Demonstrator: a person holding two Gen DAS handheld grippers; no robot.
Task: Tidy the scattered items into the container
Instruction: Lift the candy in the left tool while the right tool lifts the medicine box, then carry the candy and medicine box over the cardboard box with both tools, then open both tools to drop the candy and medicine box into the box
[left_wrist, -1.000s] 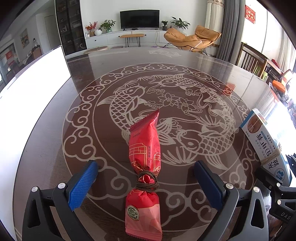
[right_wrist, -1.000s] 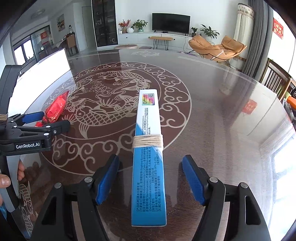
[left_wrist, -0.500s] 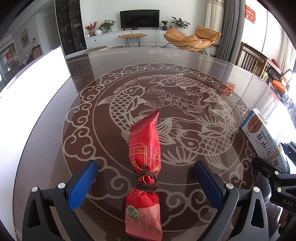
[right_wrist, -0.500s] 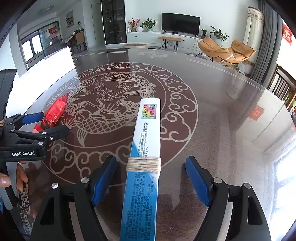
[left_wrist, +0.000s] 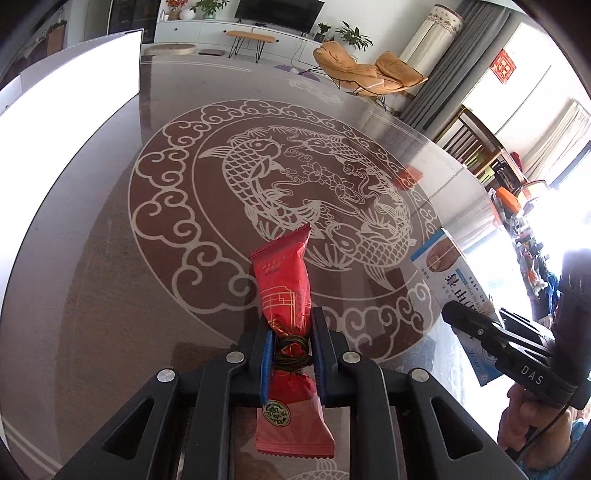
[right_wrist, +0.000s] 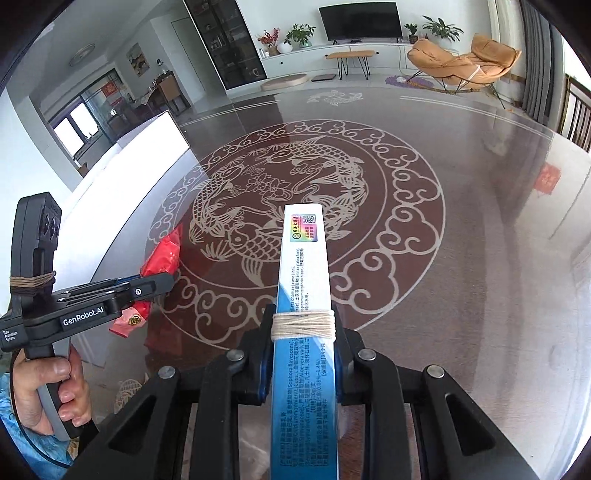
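On the left wrist view: left gripper, jaws just closed and now pinching a red snack packet at its twine-bound waist. Packet tip points out over the carp-patterned tabletop. White container stands at the far left, well apart. Right-hand edge: blue-and-white carton, partly behind the other gripper.

On the right wrist view: right gripper, jaws just closed and now pressed on the blue-and-white carton at its string wrap, carton projecting forward over the tabletop. Left gripper seen from the side, held by a hand, red snack packet in it. White container at left, beyond it.

Status: both items gripped; neither yet in the container. Remaining, by my judgement: carry and release each.
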